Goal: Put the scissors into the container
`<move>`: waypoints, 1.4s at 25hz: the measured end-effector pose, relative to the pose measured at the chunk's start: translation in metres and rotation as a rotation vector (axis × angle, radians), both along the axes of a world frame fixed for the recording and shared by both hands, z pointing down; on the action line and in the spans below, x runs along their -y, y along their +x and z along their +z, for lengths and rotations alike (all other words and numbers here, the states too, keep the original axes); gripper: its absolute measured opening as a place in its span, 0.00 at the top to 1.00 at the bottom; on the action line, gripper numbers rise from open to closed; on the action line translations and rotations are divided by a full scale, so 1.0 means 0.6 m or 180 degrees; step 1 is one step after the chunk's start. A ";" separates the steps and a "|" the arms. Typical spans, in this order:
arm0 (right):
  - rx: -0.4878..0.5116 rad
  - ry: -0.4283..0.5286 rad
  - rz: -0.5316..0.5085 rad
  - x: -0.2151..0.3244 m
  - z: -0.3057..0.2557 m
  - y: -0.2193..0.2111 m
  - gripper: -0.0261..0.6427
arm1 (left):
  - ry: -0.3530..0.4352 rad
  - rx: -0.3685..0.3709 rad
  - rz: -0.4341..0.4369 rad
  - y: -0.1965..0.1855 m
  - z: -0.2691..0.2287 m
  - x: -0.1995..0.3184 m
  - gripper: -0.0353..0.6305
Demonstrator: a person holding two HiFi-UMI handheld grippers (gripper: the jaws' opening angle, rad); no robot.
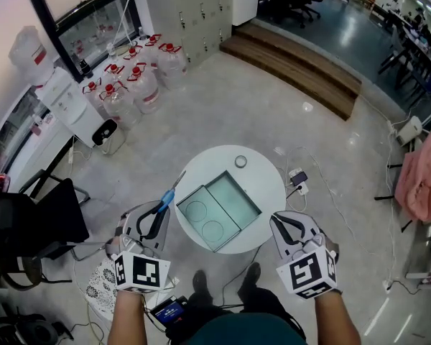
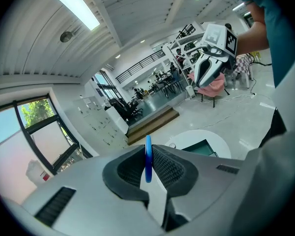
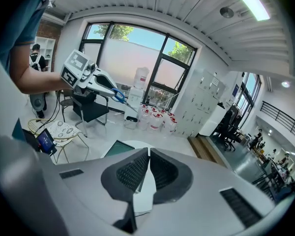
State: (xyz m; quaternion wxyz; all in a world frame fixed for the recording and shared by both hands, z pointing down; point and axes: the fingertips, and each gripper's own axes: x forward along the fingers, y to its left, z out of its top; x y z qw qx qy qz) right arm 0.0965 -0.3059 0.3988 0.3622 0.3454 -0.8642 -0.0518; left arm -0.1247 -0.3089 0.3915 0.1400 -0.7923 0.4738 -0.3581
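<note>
Left tongs [image 1: 161,208] clamped on the scissors [image 1: 169,191] by the blue handle, blades sticking out past the tips, probably so the point leads into the drop. Right tongs [image 1: 279,223] closed and empty, looks idle. Container [image 1: 233,200] sits between both tongs, slightly ahead, on the round worktop [image 1: 266,175]. Scissors not in yet.
</note>
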 end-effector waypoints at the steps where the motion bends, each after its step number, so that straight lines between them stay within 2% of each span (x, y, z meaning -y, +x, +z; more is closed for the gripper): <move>1: -0.0005 -0.0016 0.0005 0.002 0.007 0.002 0.90 | -0.0019 0.0007 -0.0004 0.000 0.010 0.006 0.86; 13: -0.0060 -0.0228 0.0069 0.038 0.093 0.014 0.90 | -0.0240 -0.0049 -0.0043 -0.001 0.121 0.082 0.86; 35: -0.0086 -0.0596 0.0124 0.037 0.247 0.060 0.90 | -0.0593 -0.0131 0.0079 0.089 0.308 0.132 0.86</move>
